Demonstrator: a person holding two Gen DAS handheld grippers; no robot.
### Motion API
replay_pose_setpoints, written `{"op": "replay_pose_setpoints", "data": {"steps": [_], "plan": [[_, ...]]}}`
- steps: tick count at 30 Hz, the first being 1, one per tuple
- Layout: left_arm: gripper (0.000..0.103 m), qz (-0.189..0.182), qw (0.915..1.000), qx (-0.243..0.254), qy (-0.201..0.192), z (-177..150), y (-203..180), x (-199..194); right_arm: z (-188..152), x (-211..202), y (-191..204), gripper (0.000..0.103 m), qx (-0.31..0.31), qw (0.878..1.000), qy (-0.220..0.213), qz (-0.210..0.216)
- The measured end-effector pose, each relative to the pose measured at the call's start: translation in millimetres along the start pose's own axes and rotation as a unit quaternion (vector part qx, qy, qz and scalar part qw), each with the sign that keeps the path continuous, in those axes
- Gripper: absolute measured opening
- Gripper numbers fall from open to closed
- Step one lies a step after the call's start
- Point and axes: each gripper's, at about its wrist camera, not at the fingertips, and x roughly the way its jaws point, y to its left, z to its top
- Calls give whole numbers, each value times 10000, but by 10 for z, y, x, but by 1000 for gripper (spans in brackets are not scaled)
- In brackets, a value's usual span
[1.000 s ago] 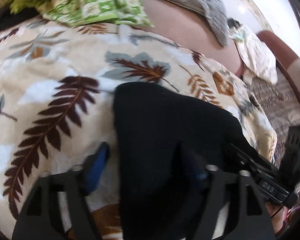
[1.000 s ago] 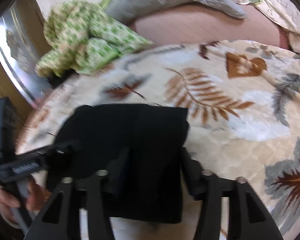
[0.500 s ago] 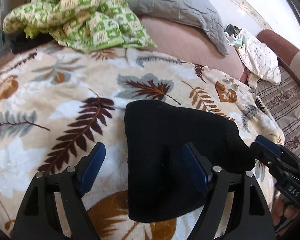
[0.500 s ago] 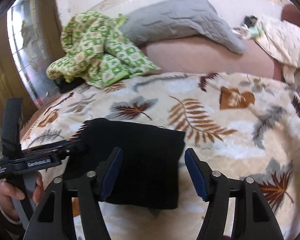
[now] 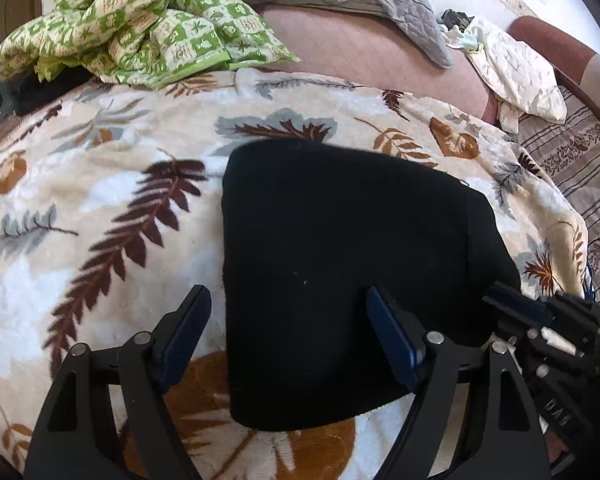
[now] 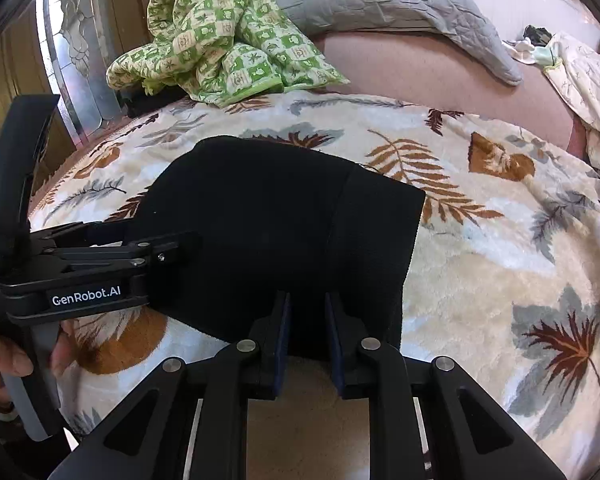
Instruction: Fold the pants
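The black pants (image 5: 340, 272) lie folded into a compact rectangle on the leaf-print blanket (image 5: 100, 208); they also show in the right wrist view (image 6: 276, 232). My left gripper (image 5: 288, 332) is open wide over the near left edge of the pants, one finger on the blanket, one over the fabric. It shows from the side in the right wrist view (image 6: 172, 248). My right gripper (image 6: 306, 320) has its jaws nearly closed, a narrow gap between the pads, at the near edge of the pants. I cannot tell whether fabric is pinched. It shows in the left wrist view (image 5: 540, 320).
A crumpled green checked quilt (image 6: 220, 40) and a grey pillow (image 6: 400, 0) lie at the back on the pink mattress (image 6: 440, 68). A cream cloth (image 5: 516, 68) lies at the far right. A striped sheet (image 5: 580, 168) lies beyond the blanket's right edge.
Both grippers pulled back from the pants and rose. The right gripper's jaws went from wide open to nearly closed. The left stayed open.
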Motion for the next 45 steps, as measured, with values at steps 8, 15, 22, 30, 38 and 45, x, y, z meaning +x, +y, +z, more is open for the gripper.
{"op": "replay_pose_setpoints", "data": {"steps": [8,15,22,30,38,45], "plan": [[81,146,9997,-39,-197,214,49,6,378,-82,-45,20,115,9993,-330,-154],[81,200,9998,-89,-41,251,62,211,538,192,-248,26,638,9970,-306,-301],[82,160,9998,-79,-68,240,37,265,510,369,-298,28,622,9974,-109,-360],[83,180,9998,-64,-38,232,24,272,490,369,-245,35,417,9982,-31,-431],[83,186,9998,-66,-45,219,16,267,408,61,-76,46,135,9989,-116,-433],[83,190,9998,-77,-49,179,13,246,140,-45,71,56,-205,9987,13,-457]]}}
